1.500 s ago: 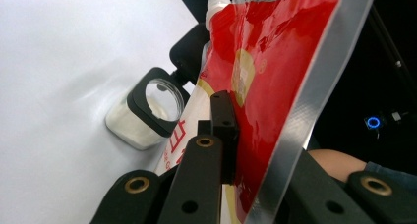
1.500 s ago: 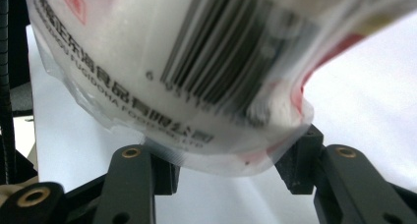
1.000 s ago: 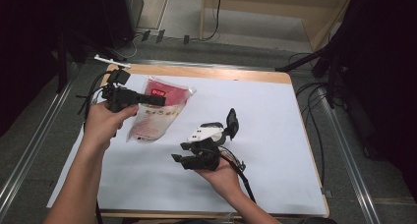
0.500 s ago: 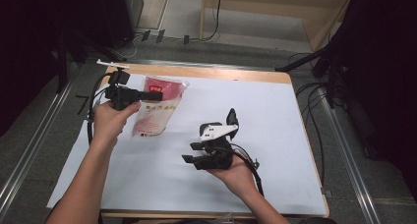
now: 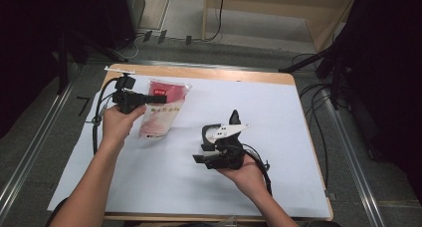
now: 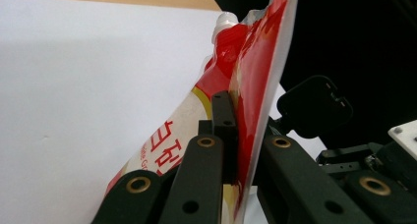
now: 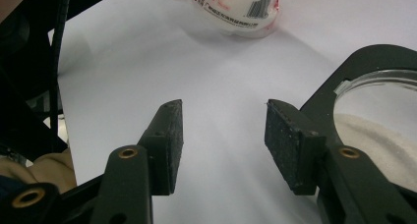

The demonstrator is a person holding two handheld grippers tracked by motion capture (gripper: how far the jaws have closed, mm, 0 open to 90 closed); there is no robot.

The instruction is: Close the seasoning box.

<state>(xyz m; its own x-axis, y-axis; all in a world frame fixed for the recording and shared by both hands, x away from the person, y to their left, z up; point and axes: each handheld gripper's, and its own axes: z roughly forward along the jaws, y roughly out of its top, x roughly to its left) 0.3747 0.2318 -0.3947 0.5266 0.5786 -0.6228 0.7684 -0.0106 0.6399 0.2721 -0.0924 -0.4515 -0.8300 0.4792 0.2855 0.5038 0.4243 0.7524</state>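
Between left gripper (image 5: 155,98) pads: red-and-white pouch (image 5: 161,112) clamped at its edge, lower end resting on white paper (image 5: 298,137) at table's far left. Right gripper (image 7: 223,135) near table centre: pads apart, nothing between, pouch well ahead of it.

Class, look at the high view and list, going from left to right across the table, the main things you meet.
Left claw shut on the pouch → red and white pouch → right claw, open, nothing between its jaws → bare white sheet on the table.
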